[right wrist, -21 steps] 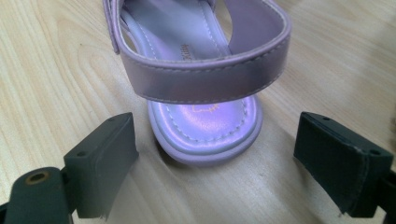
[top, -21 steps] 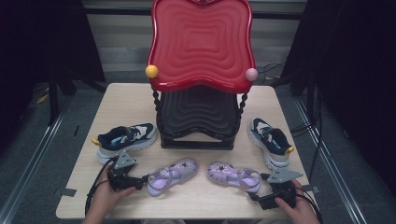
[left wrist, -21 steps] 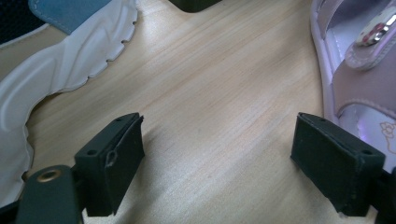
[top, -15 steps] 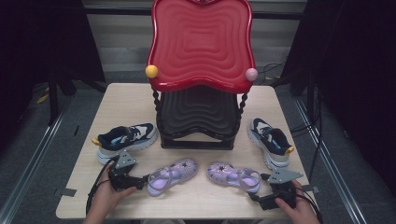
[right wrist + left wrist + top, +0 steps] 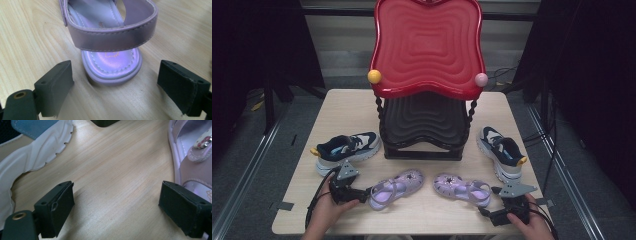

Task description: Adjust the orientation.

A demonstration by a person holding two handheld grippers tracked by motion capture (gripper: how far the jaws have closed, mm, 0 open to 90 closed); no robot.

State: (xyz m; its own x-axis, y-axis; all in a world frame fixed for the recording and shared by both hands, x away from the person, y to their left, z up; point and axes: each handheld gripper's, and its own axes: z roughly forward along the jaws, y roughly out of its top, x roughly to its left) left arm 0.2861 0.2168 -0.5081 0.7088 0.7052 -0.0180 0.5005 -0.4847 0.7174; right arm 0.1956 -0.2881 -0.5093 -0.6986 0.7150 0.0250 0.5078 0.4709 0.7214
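Two lilac sandals [image 5: 396, 187] [image 5: 463, 188] lie at the table's six o'clock, toes facing inward. Two navy sneakers [image 5: 347, 149] [image 5: 502, 151] flank the rack at eight and four o'clock.

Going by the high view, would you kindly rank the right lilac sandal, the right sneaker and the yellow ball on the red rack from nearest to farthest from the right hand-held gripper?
1. Right lilac sandal: its heel is just ahead of the right hand-held gripper.
2. Right sneaker: farther back, by the table's right edge.
3. Yellow ball: up on the red rack, at its left corner.
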